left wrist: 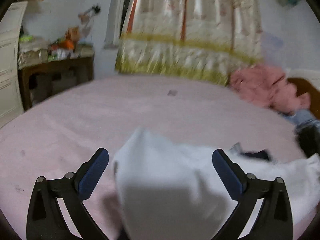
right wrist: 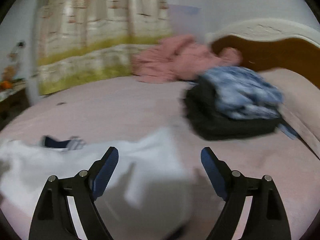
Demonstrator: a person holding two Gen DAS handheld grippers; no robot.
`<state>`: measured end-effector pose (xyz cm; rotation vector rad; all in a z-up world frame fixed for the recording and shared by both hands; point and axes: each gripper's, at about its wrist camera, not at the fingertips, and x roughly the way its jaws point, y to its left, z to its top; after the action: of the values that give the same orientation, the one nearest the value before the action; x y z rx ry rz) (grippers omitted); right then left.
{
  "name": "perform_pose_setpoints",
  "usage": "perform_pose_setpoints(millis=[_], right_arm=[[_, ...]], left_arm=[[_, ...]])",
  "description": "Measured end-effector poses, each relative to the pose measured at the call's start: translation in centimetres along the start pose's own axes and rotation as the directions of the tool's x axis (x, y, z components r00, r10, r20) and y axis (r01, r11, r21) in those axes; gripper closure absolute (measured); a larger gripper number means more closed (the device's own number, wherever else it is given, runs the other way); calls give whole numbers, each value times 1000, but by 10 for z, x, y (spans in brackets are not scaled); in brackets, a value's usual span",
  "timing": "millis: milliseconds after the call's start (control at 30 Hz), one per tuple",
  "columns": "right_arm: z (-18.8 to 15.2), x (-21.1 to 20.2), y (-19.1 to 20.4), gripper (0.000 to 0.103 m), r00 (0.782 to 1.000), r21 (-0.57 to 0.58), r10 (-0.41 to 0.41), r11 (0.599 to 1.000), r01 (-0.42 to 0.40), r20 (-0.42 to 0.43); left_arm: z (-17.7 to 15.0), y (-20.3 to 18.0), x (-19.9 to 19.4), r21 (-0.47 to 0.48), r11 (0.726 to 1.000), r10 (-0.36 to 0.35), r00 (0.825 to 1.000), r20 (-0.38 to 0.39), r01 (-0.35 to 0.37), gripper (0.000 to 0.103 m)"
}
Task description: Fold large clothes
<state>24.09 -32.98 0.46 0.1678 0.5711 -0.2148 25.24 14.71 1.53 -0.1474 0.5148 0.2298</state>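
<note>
- The left gripper (left wrist: pixel 160 158) has its jaws spread wide, blue-padded fingers (left wrist: pixel 94 175) angled outward, nothing clamped between them.
- The right gripper (right wrist: pixel 159 157) is likewise spread wide, both fingers (right wrist: pixel 106 172) pointing toward the far side.

A tree-printed curtain (left wrist: pixel 188 36) is hung behind the pink-sheeted bed (left wrist: pixel 120 108). A cluttered wooden table (left wrist: pixel 58 68) (contents blurred) is seen beside a white cabinet (left wrist: pixel 10 60). A curved headboard (right wrist: pixel 270 46) is visible.
</note>
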Motion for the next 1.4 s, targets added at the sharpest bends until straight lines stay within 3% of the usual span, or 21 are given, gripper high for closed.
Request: perform_pose_setpoints(millis=[100, 133, 167, 200, 233, 267, 367, 400, 500, 567, 600, 733, 800, 933, 1067, 1133, 1200, 1300, 1400], right_arm=[[1, 31, -18, 18, 984, 99, 109, 991, -96, -144], [-1, 40, -20, 44, 971, 120, 153, 984, -132, -186], [-3, 48, -21, 92, 952, 142, 217, 972, -189, -215], [-3, 49, -20, 97, 946, 150, 245, 965, -216, -210], [1, 41, -17, 98, 963, 125, 220, 971, -202, -153], [3, 33, -15, 98, 977, 104, 194, 977, -184, -88], [13, -8, -8, 100, 980, 44, 136, 989, -144, 146], [15, -10, -2, 100, 981, 12, 111, 993, -115, 157], [8, 34, 10, 100, 999, -37, 21, 999, -22, -25], [1, 62, 12, 100, 983, -32, 37, 999, -44, -180], [0, 65, 10, 100, 981, -21, 40, 999, -45, -192], [0, 46, 12, 97, 994, -19, 22, 1000, -24, -111], [-2, 37, 16, 95, 998, -48, -10, 999, 7, -66], [-5, 3, 18, 91, 998, -57, 13, 998, -10, 65], [-2, -8, 3, 91, 998, -28, 26, 999, -25, 61], [-2, -12, 7, 91, 997, -42, 28, 999, -25, 66], [-3, -14, 10, 91, 997, -59, 32, 998, -27, 76], [-4, -13, 12, 91, 997, -77, 26, 997, -20, 77], [-4, -13, 11, 89, 997, -73, 38, 997, -32, 74]], left_arm=[[-13, 14, 44, -50, 998, -31, 984, -178, 23, 4], [-17, 17, 58, -82, 996, -58, 972, -229, 40, 8], [-20, 22, 64, -121, 990, -96, 961, -261, 66, 18], [-21, 27, 62, -158, 983, -136, 958, -251, 98, 46], [-21, 28, 55, -173, 978, -157, 962, -225, 119, 65], [-21, 27, 47, -160, 982, -134, 969, -208, 101, 93], [-23, 22, 15, -157, 987, -50, 995, -87, 36, 93], [-22, 23, 9, -165, 986, -28, 997, -67, 17, 93], [-29, 22, 31, -135, 990, 6, 987, -160, -28, 93], [-32, 20, 48, -112, 993, 6, 973, -231, -33, 91], [-33, 18, 52, -97, 995, 13, 969, -247, -38, 89], [-32, 9, 37, -58, 998, 28, 981, -190, -40, 82], [-29, 4, 25, -37, 999, 29, 990, -135, -35, 60], [-26, -1, 14, 14, 997, 79, 994, -74, -78, 58], [-22, 1, 7, 7, 998, 65, 998, -28, -65, 58], [-20, 1, 1, 2, 998, 64, 998, 9, -64, 53], [-15, -1, -3, 3, 995, 99, 994, 46, -99, 28], [-13, 0, -7, -3, 995, 103, 992, 79, -104, 23], [-13, 1, -13, -15, 998, 59, 994, 92, -58, 15]])
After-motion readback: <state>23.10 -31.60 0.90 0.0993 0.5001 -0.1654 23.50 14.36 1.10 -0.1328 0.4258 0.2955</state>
